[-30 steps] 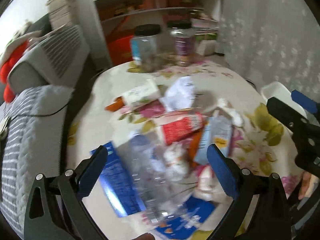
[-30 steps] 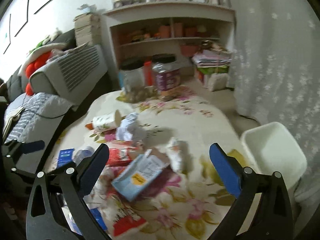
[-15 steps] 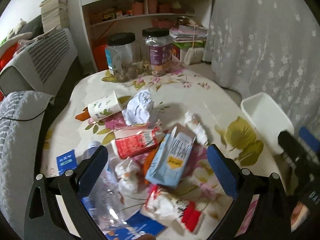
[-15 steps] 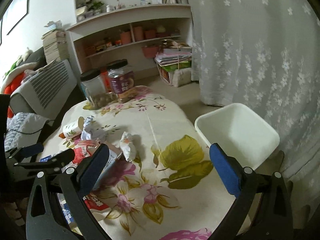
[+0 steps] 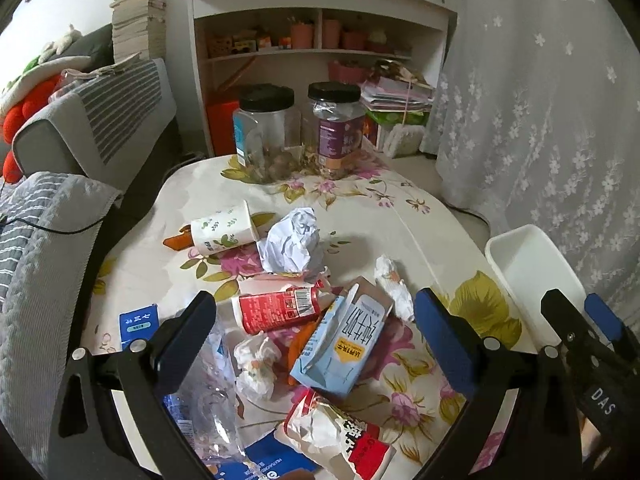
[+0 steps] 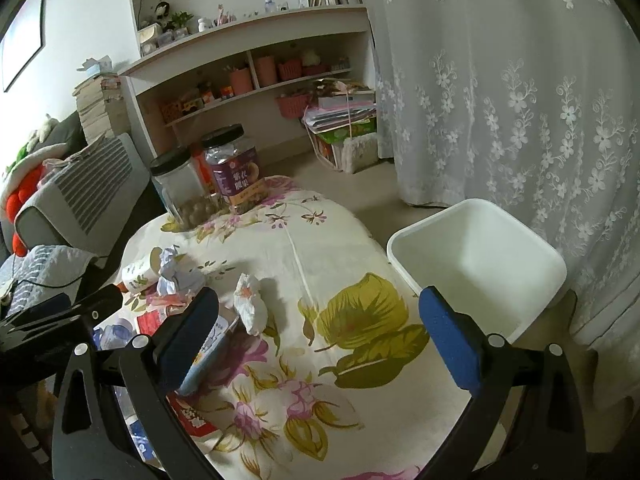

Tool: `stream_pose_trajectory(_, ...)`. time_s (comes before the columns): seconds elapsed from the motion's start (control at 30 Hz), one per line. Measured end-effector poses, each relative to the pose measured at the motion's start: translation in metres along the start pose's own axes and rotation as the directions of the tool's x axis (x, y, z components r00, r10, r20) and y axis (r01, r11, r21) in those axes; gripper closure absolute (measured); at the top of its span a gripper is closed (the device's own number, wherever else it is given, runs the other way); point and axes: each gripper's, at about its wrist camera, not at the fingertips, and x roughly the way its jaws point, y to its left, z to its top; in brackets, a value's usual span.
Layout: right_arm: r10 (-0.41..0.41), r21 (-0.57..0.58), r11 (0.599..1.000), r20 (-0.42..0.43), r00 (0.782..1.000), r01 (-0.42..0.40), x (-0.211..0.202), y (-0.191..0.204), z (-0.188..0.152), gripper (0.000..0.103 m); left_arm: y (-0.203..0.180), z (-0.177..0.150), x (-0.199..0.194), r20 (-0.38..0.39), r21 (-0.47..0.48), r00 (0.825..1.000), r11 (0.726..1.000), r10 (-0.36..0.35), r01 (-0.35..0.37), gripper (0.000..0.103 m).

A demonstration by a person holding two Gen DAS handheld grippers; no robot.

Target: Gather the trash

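crumpled paper ball (image 5: 291,240), glossy plastic bin (image 6: 476,256)

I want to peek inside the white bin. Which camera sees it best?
The right wrist view. There the white bin shows almost whole, beside the table, and you look down into it; nothing shows inside. In the left wrist view the white bin sits at the right edge, partly hidden behind the right gripper.
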Motion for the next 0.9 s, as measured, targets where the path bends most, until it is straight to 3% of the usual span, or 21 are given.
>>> stream_pose_trajectory(0.37, 0.006, 0.006, 1.000, -0.002, 1.000, -0.006, 0.005, 0.004, 0.004, 0.007, 0.005, -0.002, -0.004, 0.010, 0.003, 0.999, 1.000, 0.030, -0.030, 0.007)
stream_pose_trajectory(0.5, 0.011, 0.004, 1.000, -0.012, 1.000, -0.011, 0.006, 0.006, 0.004, 0.007, 0.016, -0.004, 0.000, -0.039, -0.011, 0.994, 0.995, 0.097, -0.098, 0.007)
stream_pose_trajectory(0.57, 0.029, -0.001, 1.000, -0.029, 0.999, -0.029, 0.008, 0.011, 0.003, 0.007, 0.033, -0.007, 0.007, -0.104, -0.039, 0.984, 0.988, 0.147, -0.152, 0.007)
stream_pose_trajectory(0.67, 0.057, -0.025, 0.998, -0.060, 0.997, -0.058, 0.012, 0.022, 0.000, 0.007, 0.059, -0.014, 0.023, -0.218, -0.061, 0.953, 0.972, 0.210, -0.228, 0.007)
stream_pose_trajectory(0.8, 0.100, -0.076, 0.991, -0.095, 0.990, -0.107, 0.015, 0.041, -0.007, 0.007, 0.091, -0.027, 0.038, -0.332, -0.065, 0.912, 0.959, 0.239, -0.275, 0.007)
stream_pose_trajectory(0.9, 0.137, -0.120, 0.981, -0.128, 0.982, -0.152, 0.015, 0.056, -0.014, 0.007, 0.113, -0.037, 0.045, -0.390, -0.079, 0.892, 0.957, 0.229, -0.281, 0.007)
